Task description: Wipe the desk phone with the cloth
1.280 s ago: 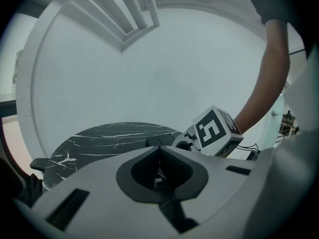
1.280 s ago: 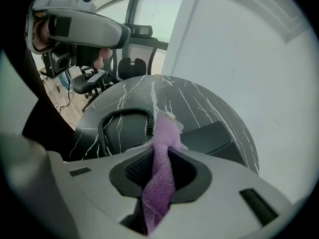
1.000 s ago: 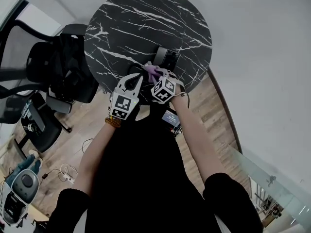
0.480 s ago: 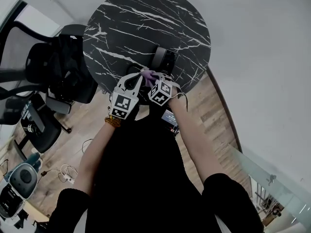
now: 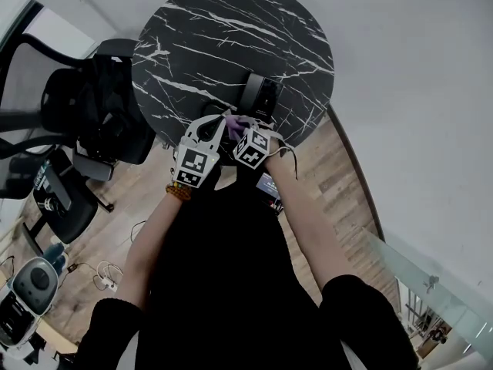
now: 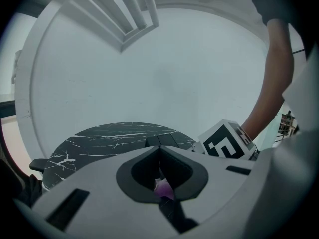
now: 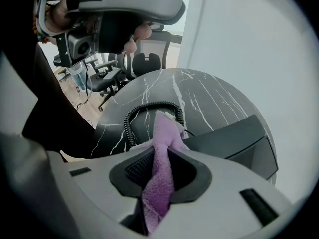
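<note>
Wood flooring and pale walls surround a round black marble table (image 5: 200,37), with office chairs (image 5: 77,106) off to the person's left. On the near part of the tabletop, close to the person, sits the desk phone (image 5: 260,92). Its long axis runs from the table edge toward the centre.

Both grippers are bunched at that near edge, just short of the phone. The right gripper (image 7: 160,159) has its jaws pinched on the purple cloth (image 7: 162,133), which runs up through the gap and flops out past the tips. The left gripper (image 6: 159,151) has its jaws drawn together too, and a small scrap of the same cloth seems caught low between them.

From the right gripper, the phone's dark body (image 7: 234,138) lies ahead and to the right, while its coiled cord (image 7: 130,121) sits straight in front, just beyond the cloth's free end. The right gripper looks the better placed to wipe. I judge it must carry the cloth forward and rightward onto the phone, clear of the cord.
</note>
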The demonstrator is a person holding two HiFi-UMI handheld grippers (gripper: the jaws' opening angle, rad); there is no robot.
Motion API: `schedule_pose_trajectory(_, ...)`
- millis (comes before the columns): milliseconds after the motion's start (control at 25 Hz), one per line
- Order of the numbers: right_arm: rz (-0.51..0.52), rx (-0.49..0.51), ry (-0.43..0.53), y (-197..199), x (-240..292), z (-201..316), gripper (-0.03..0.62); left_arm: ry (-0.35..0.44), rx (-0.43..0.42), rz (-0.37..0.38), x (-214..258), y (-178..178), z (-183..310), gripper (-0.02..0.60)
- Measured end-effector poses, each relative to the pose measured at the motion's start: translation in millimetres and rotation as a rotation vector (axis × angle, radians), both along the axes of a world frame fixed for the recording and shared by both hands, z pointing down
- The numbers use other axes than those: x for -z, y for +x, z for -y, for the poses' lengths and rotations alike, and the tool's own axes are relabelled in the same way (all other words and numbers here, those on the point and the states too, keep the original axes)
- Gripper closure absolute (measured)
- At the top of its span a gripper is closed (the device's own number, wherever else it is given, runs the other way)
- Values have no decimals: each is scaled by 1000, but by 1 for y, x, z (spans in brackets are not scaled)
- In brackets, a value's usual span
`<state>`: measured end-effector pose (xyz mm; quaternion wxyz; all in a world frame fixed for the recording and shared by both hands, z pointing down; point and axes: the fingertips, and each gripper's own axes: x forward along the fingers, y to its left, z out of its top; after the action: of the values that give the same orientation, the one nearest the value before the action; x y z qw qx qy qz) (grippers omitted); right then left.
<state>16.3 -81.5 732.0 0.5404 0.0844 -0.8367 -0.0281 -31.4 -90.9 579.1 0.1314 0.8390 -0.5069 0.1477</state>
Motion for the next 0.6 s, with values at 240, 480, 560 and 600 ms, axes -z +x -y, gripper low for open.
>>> schedule_pose_trajectory(240,2,-30,-156,0,-2,-12,502,6,-10,-3,2,2,4,569)
schedule_pose_trajectory(480,95,3,-172,3,28,-14,500,8,-45,-6,2,14,9,569)
schedule_pose_trajectory(560,117,0,-171,10,39,-10,500,6,-51,-10,1,16,12,569)
schedule_pose_trajectory(600,122,-4,-169,16,45,-7,500,3,-48,-15,0,16,15,569)
